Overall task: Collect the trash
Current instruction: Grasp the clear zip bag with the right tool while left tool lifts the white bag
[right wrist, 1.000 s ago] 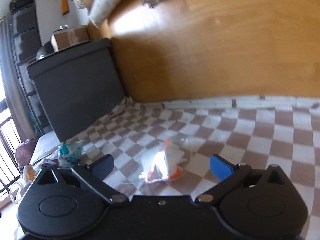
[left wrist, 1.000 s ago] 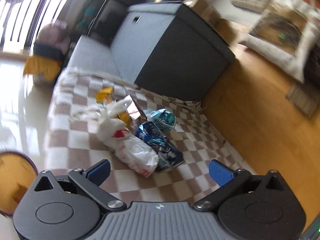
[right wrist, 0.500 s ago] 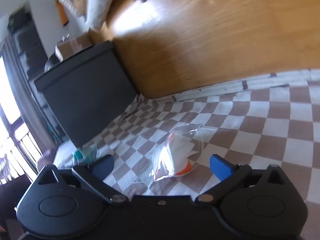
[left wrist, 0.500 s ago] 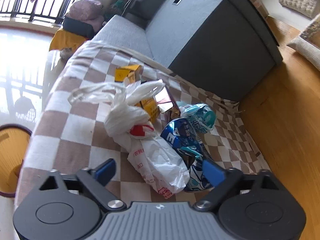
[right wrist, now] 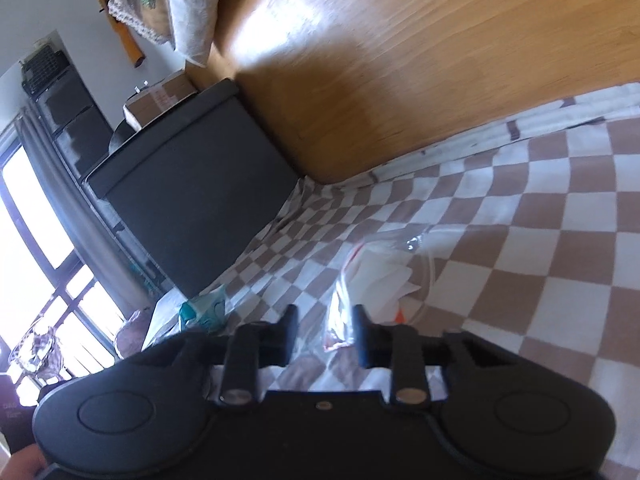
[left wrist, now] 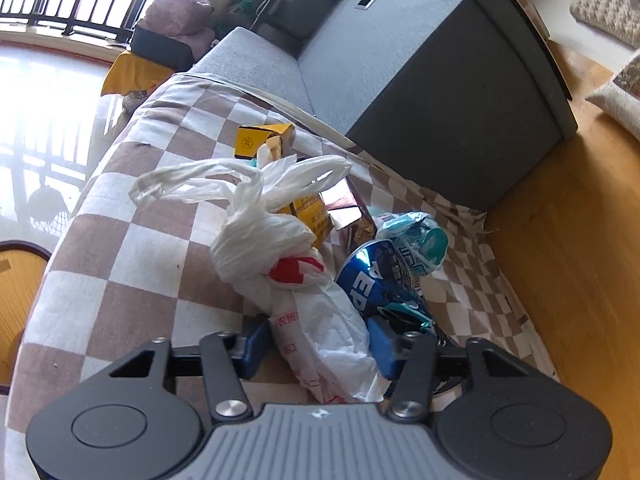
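Observation:
In the left wrist view a knotted white plastic bag (left wrist: 288, 280) with red print lies on the checkered blanket (left wrist: 132, 256). My left gripper (left wrist: 318, 344) has its blue fingers pressed on both sides of the bag's lower end. Beside the bag lie a crushed blue can (left wrist: 380, 284), a teal wrapper (left wrist: 420, 240) and yellow boxes (left wrist: 260, 142). In the right wrist view a clear plastic bag (right wrist: 380, 276) with white paper and an orange piece lies on the blanket. My right gripper (right wrist: 324, 334) has its fingers closed in on the bag's near edge.
A dark grey storage box (left wrist: 448, 80) stands behind the trash, with a cardboard box (right wrist: 160, 100) on top. A grey sofa cushion (left wrist: 248, 68) lies to its left. Wooden floor (right wrist: 400, 60) borders the blanket. A round wooden object (left wrist: 16, 296) sits at the far left.
Both grippers have moved forward and closed. The left fingers now squeeze the white bag. The right fingers have narrowed onto the clear bag's edge.

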Demonstrator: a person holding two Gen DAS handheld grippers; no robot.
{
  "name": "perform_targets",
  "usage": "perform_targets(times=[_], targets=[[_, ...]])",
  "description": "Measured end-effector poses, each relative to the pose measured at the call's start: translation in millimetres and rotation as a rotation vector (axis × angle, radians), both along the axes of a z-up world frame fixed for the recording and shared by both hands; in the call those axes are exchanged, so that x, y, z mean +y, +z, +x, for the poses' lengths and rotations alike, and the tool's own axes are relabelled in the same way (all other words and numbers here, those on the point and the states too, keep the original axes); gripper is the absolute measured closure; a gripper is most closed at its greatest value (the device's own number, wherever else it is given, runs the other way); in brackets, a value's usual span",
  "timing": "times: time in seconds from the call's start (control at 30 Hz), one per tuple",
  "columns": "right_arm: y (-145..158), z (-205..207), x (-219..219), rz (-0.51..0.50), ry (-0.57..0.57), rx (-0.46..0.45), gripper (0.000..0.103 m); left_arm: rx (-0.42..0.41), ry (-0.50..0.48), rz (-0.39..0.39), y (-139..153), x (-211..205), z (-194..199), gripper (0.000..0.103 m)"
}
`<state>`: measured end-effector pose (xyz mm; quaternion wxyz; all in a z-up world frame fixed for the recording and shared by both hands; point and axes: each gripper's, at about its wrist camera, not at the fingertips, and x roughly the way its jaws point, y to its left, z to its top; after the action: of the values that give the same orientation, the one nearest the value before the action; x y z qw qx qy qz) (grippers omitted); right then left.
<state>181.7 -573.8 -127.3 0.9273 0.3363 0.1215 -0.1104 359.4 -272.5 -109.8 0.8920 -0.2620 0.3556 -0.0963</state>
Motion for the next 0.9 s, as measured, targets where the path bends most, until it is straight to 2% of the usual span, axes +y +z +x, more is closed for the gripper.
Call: perform_targets(times=[0.03, 0.1, 0.23, 0.37, 0.47, 0.5, 0.53, 0.67, 0.73, 0.8, 0.9], targets=[[1.2, -0.2, 0.4, 0.002, 0.008, 0.009, 0.091, 0.003, -0.008, 0.002, 0.2, 1.5, -0.4, 0.055], [4.9, -2.2, 2.1, 0.004, 0.031, 0.014, 0.098, 0.014, -0.027, 0.006, 1.0, 4.9, -2.3, 0.058], [16.8, -5.1, 10.5, -0.026, 0.093, 0.045, 0.100, 0.029, -0.093, 0.044, 6.4, 10.7, -10.4, 0.059], [23.9, -15.4, 14.8, -0.026, 0.099, 0.070, 0.100, 0.047, -0.191, 0.092, 14.6, 20.3, -24.4, 0.060], [21.2, -19.4, 9.0, 0.034, 0.071, 0.059, 0.083, 0.046, -0.304, 0.157, 23.9, 24.6, -35.1, 0.060], [18.6, -19.9, 6.6, 0.061, 0.058, 0.053, 0.071, 0.043, -0.350, 0.181, 26.3, 26.5, -39.0, 0.060], [15.9, -20.4, 4.0, 0.087, 0.042, 0.047, 0.065, 0.044, -0.399, 0.204, 29.1, 27.1, -41.7, 0.060], [5.7, -23.1, -5.1, 0.163, -0.017, 0.006, 0.065, 0.067, -0.601, 0.321, 33.6, 21.7, -53.6, 0.060], [-1.0, -21.8, -10.6, 0.221, -0.028, -0.019, 0.065, 0.084, -0.668, 0.360, 32.2, 16.3, -58.4, 0.060], [-6.6, -19.0, -15.1, 0.278, -0.028, -0.043, 0.066, 0.095, -0.688, 0.381, 29.8, 9.9, -61.4, 0.058], [-13.0, -11.0, -19.5, 0.340, -0.018, -0.061, 0.067, 0.112, -0.648, 0.384, 27.3, 4.5, -62.1, 0.051]])
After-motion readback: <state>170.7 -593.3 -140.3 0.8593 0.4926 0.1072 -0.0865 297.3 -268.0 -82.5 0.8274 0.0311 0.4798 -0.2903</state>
